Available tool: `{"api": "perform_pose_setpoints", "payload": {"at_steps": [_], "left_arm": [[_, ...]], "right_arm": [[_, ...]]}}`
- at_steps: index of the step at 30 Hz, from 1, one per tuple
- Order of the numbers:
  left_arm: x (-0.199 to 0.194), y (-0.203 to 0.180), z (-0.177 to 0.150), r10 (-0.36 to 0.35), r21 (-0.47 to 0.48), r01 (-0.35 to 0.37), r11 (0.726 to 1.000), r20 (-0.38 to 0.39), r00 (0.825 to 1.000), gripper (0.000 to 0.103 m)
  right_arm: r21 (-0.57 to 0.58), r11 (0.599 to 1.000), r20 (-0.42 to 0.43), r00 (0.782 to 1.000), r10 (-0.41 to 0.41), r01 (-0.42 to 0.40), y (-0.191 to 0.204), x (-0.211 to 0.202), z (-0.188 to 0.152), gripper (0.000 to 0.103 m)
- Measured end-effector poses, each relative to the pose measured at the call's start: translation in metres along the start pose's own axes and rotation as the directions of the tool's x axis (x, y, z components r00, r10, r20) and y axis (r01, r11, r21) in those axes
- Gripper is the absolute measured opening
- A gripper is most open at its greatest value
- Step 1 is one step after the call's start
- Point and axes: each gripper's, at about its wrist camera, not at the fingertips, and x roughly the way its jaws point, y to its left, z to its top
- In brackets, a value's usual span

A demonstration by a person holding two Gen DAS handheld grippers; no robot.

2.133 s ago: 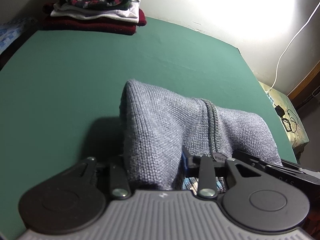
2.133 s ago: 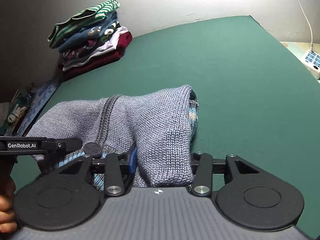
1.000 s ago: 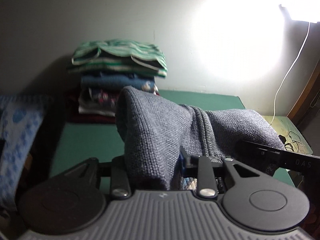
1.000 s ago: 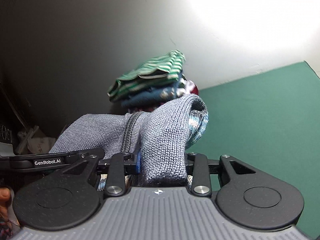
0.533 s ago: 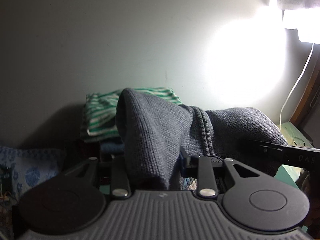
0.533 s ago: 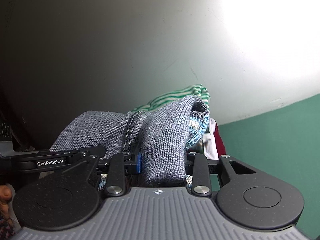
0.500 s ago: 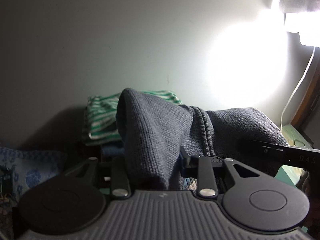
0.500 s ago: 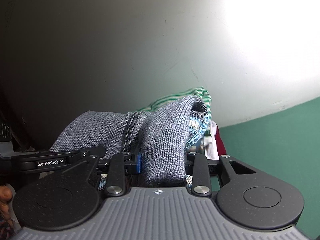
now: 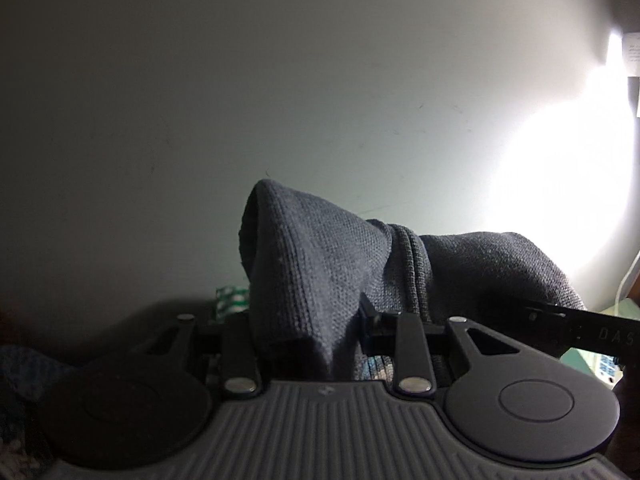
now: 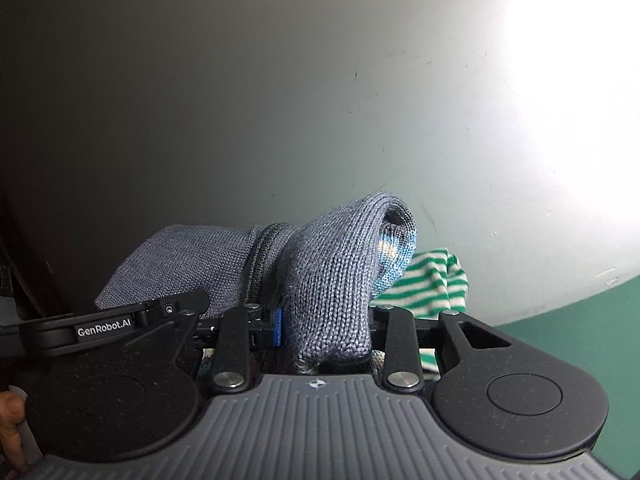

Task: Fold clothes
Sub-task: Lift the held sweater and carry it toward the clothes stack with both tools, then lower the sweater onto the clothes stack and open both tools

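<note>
While both cameras tilt up toward the wall, the grey sweater hangs between the two tools, clear of the green table, of which only a corner shows at the right. The left gripper is clamped on one bunched end of the knit, and the right gripper is clamped on the other, so the cloth bulges up out of each pair of jaws and spans across to the other tool, whose black arm shows at the frame edge in each view. Holding two ends at once likely keeps the folded bundle from opening or sagging while it is carried. A striped green-and-white garment shows just behind the sweater in the right view, and a sliver of it shows in the left; it looks like the top of a stack, so the bundle is probably meant to land there. Setting it down would call for lowering both ends together, level, before either grip lets go.
</note>
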Motion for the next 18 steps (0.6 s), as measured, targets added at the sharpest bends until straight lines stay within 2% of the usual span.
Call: {"api": "perform_pose_setpoints", "payload": {"at_steps": [9,14,18], "left_arm": [[0.059,0.016,0.016,0.032,-0.022,-0.032,0.999,-0.007,0.999,0.031],[0.085,0.023,0.009,0.033,-0.055,-0.035,0.998,-0.048,0.998,0.031],[0.103,0.03,-0.002,0.015,-0.07,-0.02,0.997,-0.075,0.997,0.036]], "right_arm": [[0.015,1.0,-0.007,1.0,-0.005,0.006,-0.025,0.062,0.017,0.033],[0.009,1.0,-0.031,0.999,-0.014,0.014,-0.037,0.087,0.012,0.033],[-0.006,1.0,-0.056,0.998,-0.029,0.029,-0.049,0.1,0.006,0.033]]}}
